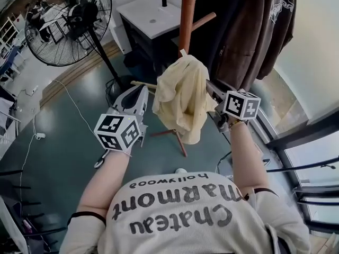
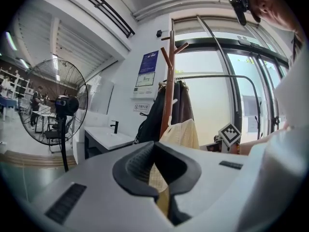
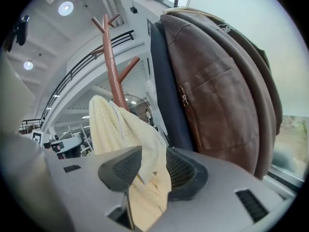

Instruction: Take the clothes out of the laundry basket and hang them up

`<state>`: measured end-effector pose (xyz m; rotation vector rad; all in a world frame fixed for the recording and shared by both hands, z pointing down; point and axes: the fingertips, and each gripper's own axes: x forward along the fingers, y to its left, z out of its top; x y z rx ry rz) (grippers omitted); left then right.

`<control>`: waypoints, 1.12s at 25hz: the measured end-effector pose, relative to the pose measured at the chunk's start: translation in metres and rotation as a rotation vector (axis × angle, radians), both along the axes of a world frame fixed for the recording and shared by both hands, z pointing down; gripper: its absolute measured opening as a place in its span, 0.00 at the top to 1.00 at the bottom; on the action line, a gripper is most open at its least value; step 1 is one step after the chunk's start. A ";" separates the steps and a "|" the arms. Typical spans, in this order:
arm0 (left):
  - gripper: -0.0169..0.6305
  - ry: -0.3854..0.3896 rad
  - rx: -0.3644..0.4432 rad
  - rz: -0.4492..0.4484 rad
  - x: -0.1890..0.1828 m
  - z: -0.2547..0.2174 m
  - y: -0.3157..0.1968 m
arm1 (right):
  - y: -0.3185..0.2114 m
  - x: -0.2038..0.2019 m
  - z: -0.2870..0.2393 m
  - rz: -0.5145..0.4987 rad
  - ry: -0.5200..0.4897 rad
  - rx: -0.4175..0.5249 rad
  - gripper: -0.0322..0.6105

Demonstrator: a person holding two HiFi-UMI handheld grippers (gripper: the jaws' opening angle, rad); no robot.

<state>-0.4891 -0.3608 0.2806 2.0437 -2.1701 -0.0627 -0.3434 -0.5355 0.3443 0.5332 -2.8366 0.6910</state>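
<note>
Hanging loosely on the coat rack (image 1: 186, 15) at frame centre, the pale yellow shirt (image 1: 180, 97) could slip off; right gripper (image 3: 153, 161) gapes around it; left gripper (image 2: 155, 153), clamped on its edge, might tug.

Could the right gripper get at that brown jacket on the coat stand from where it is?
Probably yes. The brown jacket hangs close ahead of the right gripper, with nothing between them. But a yellow garment drapes between its open jaws, so it would need to slip clear first.
</note>
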 end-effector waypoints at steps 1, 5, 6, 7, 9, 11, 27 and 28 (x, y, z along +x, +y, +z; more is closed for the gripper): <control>0.96 0.001 -0.005 0.010 0.002 0.000 0.003 | 0.001 0.007 0.002 0.023 0.004 -0.006 0.68; 0.96 0.004 -0.022 0.055 0.013 0.002 0.019 | 0.014 0.032 0.004 0.112 -0.006 -0.033 0.68; 0.96 0.006 -0.023 0.066 0.016 0.003 0.025 | 0.022 0.038 0.005 0.132 -0.013 -0.038 0.68; 0.96 0.011 -0.025 0.075 0.020 0.005 0.031 | 0.030 0.042 0.004 0.150 -0.022 -0.043 0.68; 0.96 0.022 -0.031 0.093 0.026 0.009 0.043 | 0.049 0.049 0.002 0.179 -0.039 -0.052 0.70; 0.96 0.033 -0.038 0.114 0.033 0.013 0.053 | 0.068 0.055 -0.001 0.208 -0.054 -0.058 0.72; 0.96 0.066 -0.076 0.278 0.140 0.054 0.104 | 0.199 0.157 -0.039 0.385 -0.149 0.056 0.89; 0.96 0.070 -0.076 0.289 0.149 0.057 0.105 | 0.204 0.166 -0.039 0.392 -0.149 0.061 0.89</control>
